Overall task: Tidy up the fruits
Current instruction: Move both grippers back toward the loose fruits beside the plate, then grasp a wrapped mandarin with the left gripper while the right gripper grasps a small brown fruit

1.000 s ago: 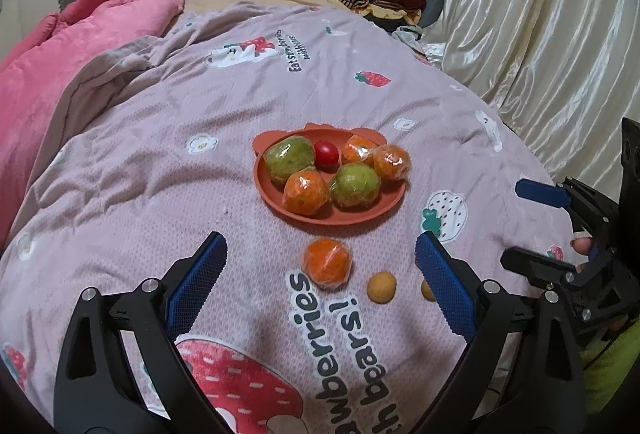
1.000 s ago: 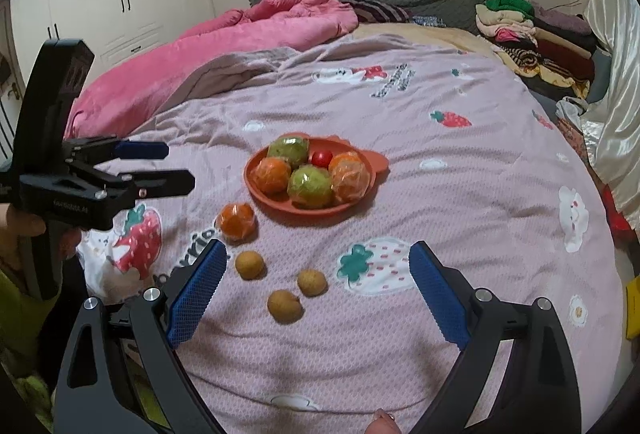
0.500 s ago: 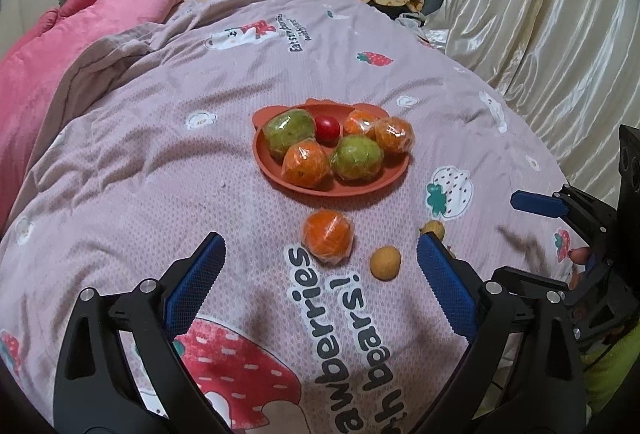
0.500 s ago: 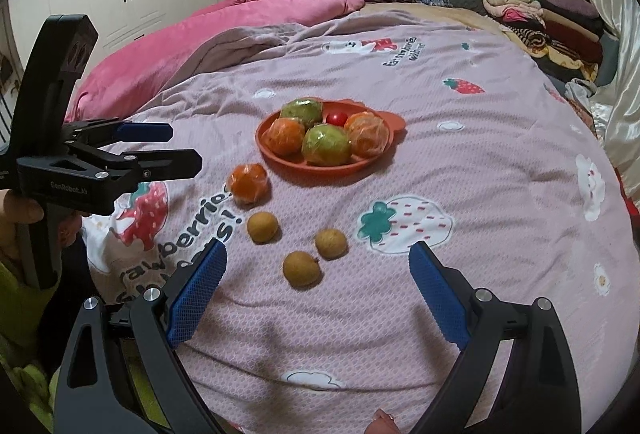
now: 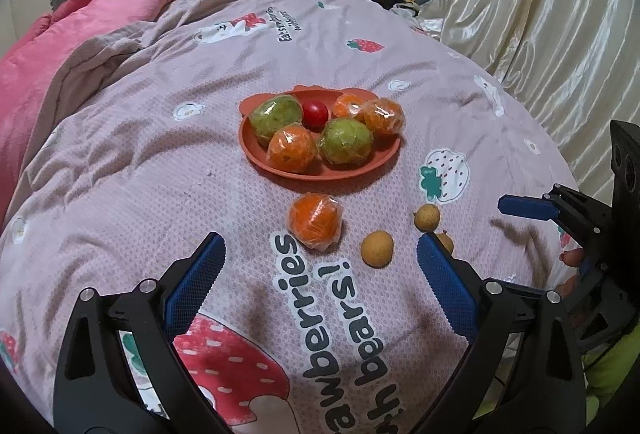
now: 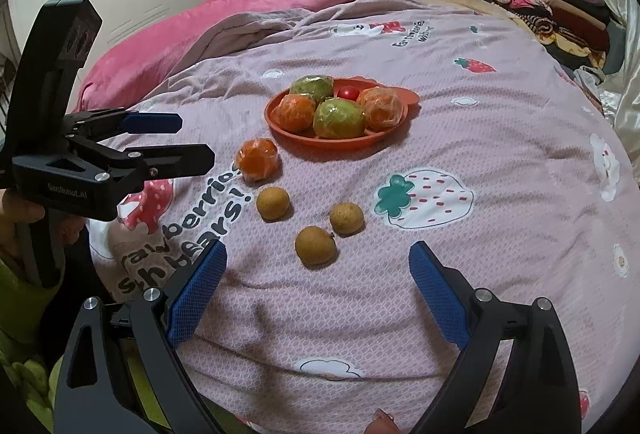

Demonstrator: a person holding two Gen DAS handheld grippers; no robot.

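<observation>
One plate (image 6: pixel 320 144) holds six fruits: three wrapped oranges (image 6: pixel 295 111), two wrapped green fruits (image 6: pixel 339 117) and one red tomato (image 6: pixel 347 92). On the bed (image 6: pixel 500 138) beside the plate lie one more wrapped orange (image 6: pixel 257 158) and three small brown fruits (image 6: pixel 273 203). Ten fruits in all.

My right gripper (image 6: pixel 316 288) hangs wide open over three longans (image 6: pixel 315 245); wrapped orange (image 6: pixel 257 159) lies beside the plate (image 6: pixel 336 144), my left gripper (image 6: pixel 176 142) alongside
</observation>
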